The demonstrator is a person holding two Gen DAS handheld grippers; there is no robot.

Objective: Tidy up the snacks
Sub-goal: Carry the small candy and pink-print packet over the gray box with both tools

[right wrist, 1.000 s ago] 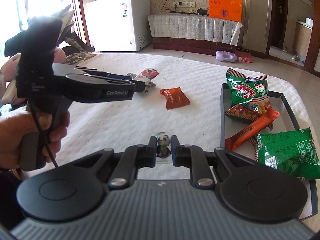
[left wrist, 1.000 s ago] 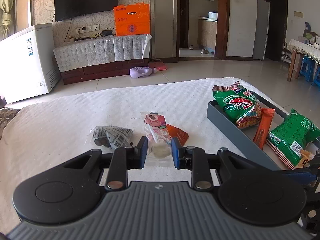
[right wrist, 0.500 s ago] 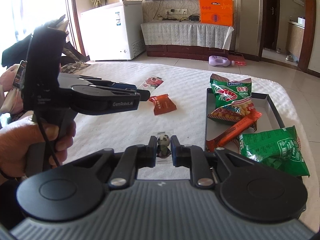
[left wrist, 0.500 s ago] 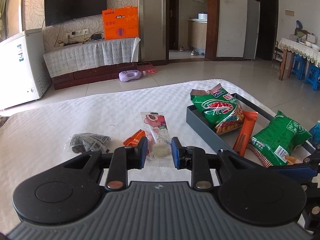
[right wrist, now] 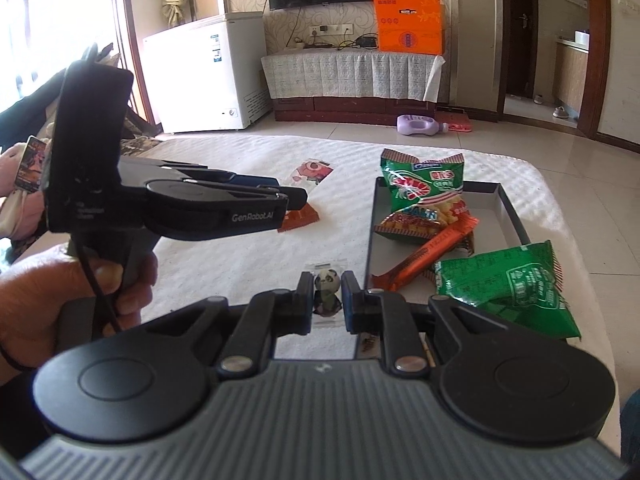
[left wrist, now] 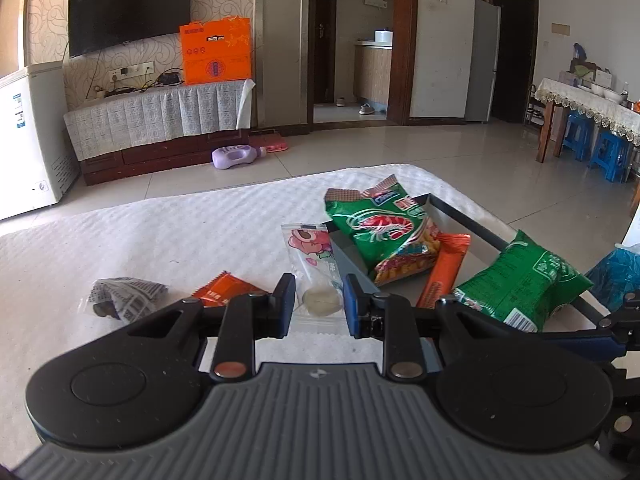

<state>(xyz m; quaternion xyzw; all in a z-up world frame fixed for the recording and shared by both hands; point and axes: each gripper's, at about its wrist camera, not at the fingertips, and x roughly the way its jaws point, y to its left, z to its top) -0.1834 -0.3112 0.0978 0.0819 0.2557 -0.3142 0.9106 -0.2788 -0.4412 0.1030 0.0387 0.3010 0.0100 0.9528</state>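
My left gripper [left wrist: 319,303] is shut on a clear packet with a pink bear print [left wrist: 312,256], held above the white tablecloth near the grey tray [left wrist: 472,224]. My right gripper [right wrist: 327,298] is shut on a small panda candy packet [right wrist: 327,286], left of the tray [right wrist: 510,210]. The tray holds a green shrimp-chip bag [right wrist: 420,184], an orange bar [right wrist: 424,256] and a second green bag [right wrist: 516,284]. An orange packet [left wrist: 224,292] and a grey printed packet [left wrist: 124,300] lie on the cloth.
The left gripper body and the hand holding it [right wrist: 160,208] fill the left of the right wrist view. A blue packet [left wrist: 616,272] shows at the right edge. The table's far edge drops to a tiled floor with a purple bottle [left wrist: 234,156].
My left gripper has carried the bear packet rightward, closer to the tray. My right gripper has moved slightly toward the tray with the panda packet. Both grips are unchanged.
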